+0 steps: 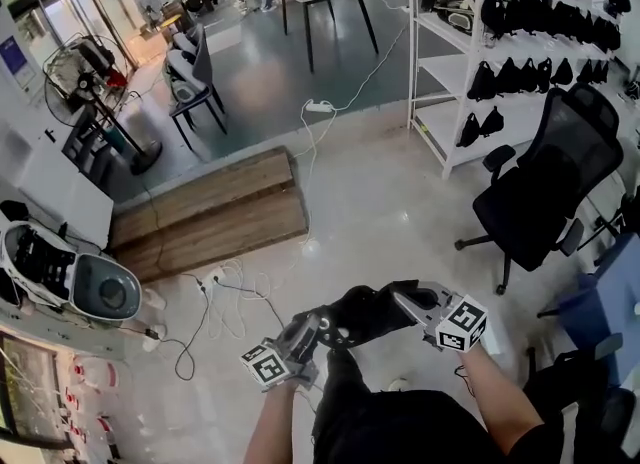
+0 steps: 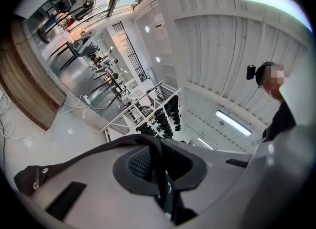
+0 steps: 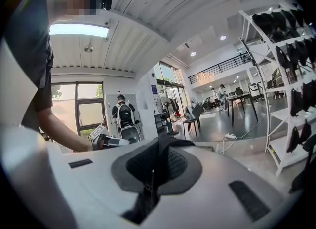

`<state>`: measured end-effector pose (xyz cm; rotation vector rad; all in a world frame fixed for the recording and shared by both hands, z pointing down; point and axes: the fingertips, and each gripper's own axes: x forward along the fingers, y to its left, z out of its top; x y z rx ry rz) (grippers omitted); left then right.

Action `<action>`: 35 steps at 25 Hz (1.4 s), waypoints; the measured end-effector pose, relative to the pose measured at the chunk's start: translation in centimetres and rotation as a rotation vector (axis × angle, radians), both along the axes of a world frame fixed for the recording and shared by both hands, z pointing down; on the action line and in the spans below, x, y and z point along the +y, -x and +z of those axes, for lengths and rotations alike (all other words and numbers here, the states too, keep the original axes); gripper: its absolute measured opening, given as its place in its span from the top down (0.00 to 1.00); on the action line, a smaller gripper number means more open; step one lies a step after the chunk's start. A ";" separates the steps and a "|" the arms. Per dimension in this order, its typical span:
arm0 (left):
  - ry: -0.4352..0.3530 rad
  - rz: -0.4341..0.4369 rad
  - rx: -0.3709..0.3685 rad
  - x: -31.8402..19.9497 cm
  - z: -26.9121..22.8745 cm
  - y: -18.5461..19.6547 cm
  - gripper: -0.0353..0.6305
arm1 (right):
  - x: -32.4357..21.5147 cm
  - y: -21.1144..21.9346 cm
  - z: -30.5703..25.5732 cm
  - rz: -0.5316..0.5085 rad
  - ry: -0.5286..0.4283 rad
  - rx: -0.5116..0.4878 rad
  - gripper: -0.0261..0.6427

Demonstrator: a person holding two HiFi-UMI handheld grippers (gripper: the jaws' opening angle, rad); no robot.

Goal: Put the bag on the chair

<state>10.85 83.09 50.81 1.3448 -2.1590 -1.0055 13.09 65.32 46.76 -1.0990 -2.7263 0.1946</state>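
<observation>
Both claws are loaded. My left claw (image 1: 310, 330) is clenched on the bag (image 1: 365, 317). In the left gripper view the jaws are pinched together with its black strap (image 2: 159, 173) squeezed between the pads. My right claw (image 1: 402, 299) is clamped too. In the right gripper view the jaws are all but closed, with dark cloth of the same bag (image 3: 154, 173) caught in the slit. So the bag hangs between my two claws, off the floor (image 1: 400, 202). It sits low in the head view, just in front of my body, slung from one claw to the other.

The chair (image 1: 545, 187) is a black office chair with a mesh back. It stands ahead and to my right, near the white shelf (image 1: 450, 72) and well apart from the bag. I can't spot anything on its seat. More chairs (image 1: 195, 82) sit far back on the left, but I take the office chair as the target since it is the closest.

Progress, as I judge it: the pick-up is done, the bag is lifted and secure in a two-claw hold, and the carry is in hand. Left to do: cross the open floor to the chair, bring the bag over the seat, lower it until it rests, then let go with both claws. Call it under halfway.

The cables (image 1: 230, 292) and the wooden platform (image 1: 210, 212) lie to my left, off the line to the chair, so the path looks free.
</observation>
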 end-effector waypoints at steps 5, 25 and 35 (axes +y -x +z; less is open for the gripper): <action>-0.008 0.035 -0.011 0.2 0.2 5.0 0.91 | 0.2 4.9 -0.1 0.019 -0.013 0.017 0.95; -0.036 0.258 -0.007 -2.1 -0.5 27.2 0.91 | -1.9 23.4 -1.0 0.241 -0.040 0.076 0.95; -0.054 0.436 0.025 -4.6 -0.4 33.0 0.91 | -3.5 25.5 -0.8 0.414 -0.009 0.142 0.95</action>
